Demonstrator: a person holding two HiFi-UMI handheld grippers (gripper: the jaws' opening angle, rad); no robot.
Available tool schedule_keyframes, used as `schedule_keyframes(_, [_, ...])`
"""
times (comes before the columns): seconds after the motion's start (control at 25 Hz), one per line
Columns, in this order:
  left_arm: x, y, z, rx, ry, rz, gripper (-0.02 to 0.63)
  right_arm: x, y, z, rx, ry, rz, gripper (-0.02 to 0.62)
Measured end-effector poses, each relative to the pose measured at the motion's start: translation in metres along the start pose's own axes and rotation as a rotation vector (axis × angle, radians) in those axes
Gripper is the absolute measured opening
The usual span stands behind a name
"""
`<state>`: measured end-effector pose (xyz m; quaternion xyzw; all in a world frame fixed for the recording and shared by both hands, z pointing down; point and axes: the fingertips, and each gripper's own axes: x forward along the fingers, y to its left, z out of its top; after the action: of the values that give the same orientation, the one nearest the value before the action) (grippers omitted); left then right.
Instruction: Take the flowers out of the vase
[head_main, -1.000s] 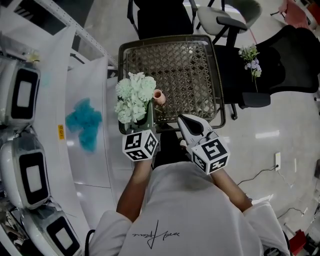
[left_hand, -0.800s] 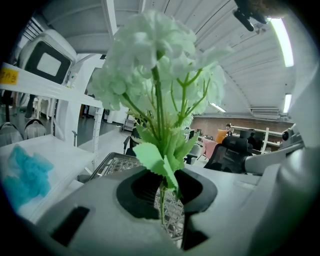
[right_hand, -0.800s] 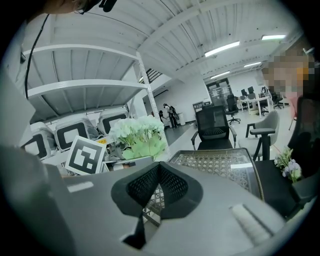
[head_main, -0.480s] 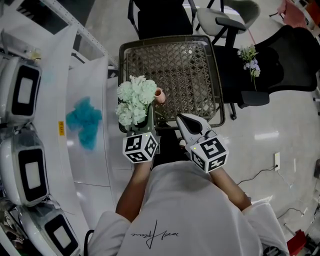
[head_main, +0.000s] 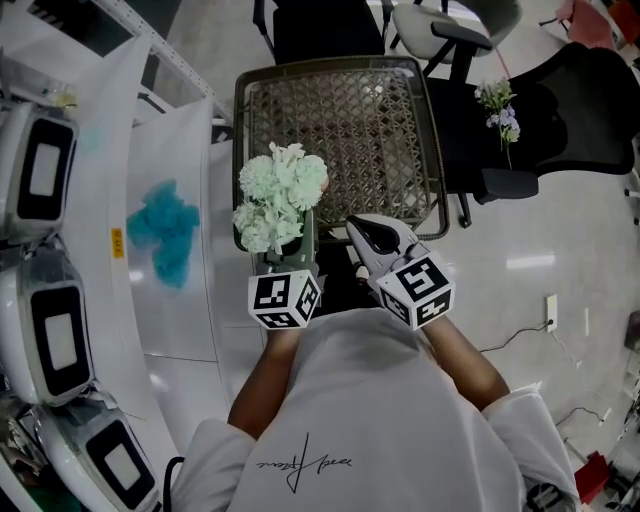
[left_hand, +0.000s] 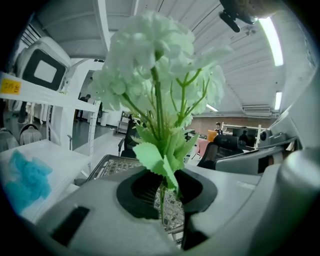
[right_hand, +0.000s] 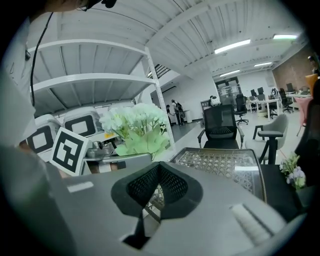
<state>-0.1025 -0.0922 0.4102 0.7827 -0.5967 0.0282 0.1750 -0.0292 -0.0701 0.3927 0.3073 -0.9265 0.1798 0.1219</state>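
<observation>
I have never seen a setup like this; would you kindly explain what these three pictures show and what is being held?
There is no robot here: a person holds a two-jaw gripper in each hand. One picture comes from a camera on the person's head, looking steeply down. The other two come from cameras riding on the grippers, each looking along its own jaws. The left gripper is shut on the stem of a bunch of pale green flowers, at the near edge of a woven-top table. The right gripper is shut with nothing in it. A purple sprig lies on a black chair. I cannot make out a vase.
</observation>
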Motion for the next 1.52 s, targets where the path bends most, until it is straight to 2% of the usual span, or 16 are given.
schedule_keyframes(0.28, [-0.010,-0.009,0.000,-0.020,0.002,-0.027,0.069,0.002,0.003,0.000,-0.036,0.021,0.063,0.005])
schedule_keyframes(0.96, [-0.022,-0.012,-0.002,-0.027,0.025,-0.011,0.069,0.001,-0.001,-0.001,-0.064,0.053,0.153,0.005])
schedule_keyframes(1.52, [-0.014,-0.015,0.002,-0.052,0.025,-0.005,0.069,-0.007,-0.012,0.006,-0.062,0.045,0.177,0.005])
